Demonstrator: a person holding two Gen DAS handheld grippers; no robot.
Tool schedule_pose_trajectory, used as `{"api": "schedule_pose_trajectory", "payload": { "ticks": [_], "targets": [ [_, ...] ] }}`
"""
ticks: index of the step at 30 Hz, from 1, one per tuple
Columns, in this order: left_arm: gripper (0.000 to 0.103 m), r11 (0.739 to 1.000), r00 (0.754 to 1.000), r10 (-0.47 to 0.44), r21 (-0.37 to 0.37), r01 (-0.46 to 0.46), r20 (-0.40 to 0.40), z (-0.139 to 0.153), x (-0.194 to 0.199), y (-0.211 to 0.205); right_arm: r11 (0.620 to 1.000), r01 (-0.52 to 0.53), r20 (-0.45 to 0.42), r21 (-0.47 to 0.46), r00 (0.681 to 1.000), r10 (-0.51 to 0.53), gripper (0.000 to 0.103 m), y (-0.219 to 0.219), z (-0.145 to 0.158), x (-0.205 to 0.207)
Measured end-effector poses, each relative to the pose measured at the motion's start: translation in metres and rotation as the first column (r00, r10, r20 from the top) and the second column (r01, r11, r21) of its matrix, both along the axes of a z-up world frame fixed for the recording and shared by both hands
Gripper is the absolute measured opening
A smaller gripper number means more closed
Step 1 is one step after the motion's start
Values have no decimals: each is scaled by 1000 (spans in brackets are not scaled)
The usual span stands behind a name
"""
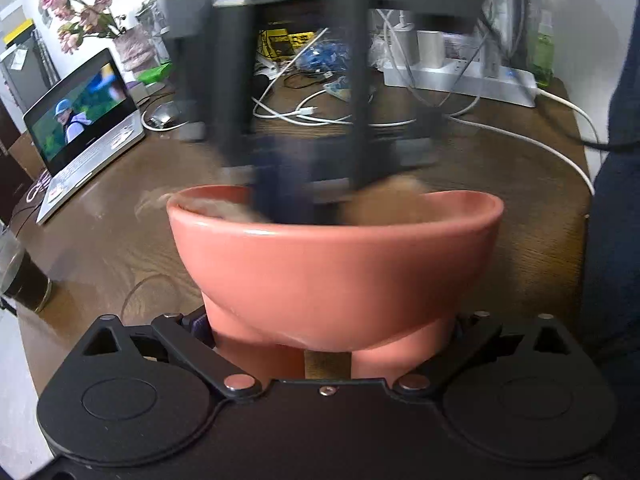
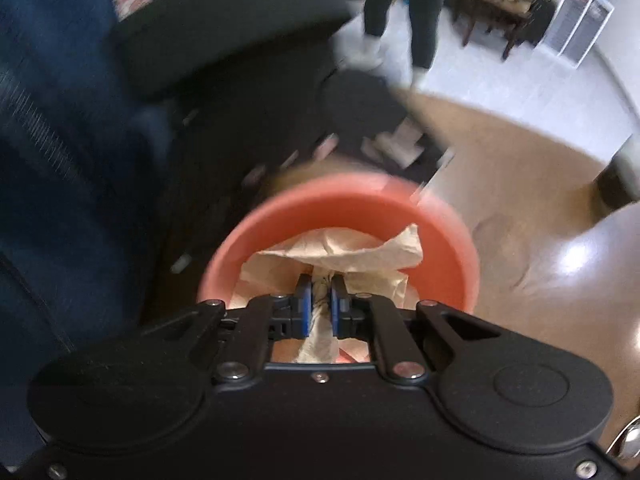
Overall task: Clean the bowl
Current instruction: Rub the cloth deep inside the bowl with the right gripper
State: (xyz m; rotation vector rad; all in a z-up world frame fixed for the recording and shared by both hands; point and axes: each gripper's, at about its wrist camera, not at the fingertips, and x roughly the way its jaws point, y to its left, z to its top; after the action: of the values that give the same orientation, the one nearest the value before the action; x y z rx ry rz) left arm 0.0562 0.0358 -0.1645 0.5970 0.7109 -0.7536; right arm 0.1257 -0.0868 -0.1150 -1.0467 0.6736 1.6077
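Observation:
A salmon-pink bowl [image 1: 332, 276] is tilted towards the left wrist camera, and my left gripper [image 1: 328, 334] is shut on its foot, one finger on each side. My right gripper [image 1: 296, 200], blurred, reaches down from above into the bowl. In the right wrist view the right gripper [image 2: 320, 300] is shut on a crumpled beige paper towel [image 2: 352, 256] that lies against the inside of the bowl [image 2: 440, 248]. The blue pads [image 2: 306, 306] pinch the twisted paper. The bottom of the bowl is hidden by the towel.
On the brown wooden table [image 1: 120, 220] stand an open laptop [image 1: 84, 120] at the left, white cables [image 1: 304, 114] and a power strip [image 1: 460, 76] behind, and a dark glass [image 1: 20, 276] at the left edge. A person's legs [image 2: 404, 12] stand on the floor beyond.

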Motion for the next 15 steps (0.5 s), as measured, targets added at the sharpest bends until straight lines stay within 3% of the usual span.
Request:
{"api": "schedule_pose_trajectory", "payload": {
  "ticks": [10,15],
  "targets": [
    [100,999,999,35,-9,-35,10,-2,-9,-4,999,28,12,26,1000,-28,9,4,-12,5],
    [99,1000,1000,9,-29,-9,-6,-4,-9,-6,1000,27,20,16,999,-27,9,0,-9,-2]
  ]
}}
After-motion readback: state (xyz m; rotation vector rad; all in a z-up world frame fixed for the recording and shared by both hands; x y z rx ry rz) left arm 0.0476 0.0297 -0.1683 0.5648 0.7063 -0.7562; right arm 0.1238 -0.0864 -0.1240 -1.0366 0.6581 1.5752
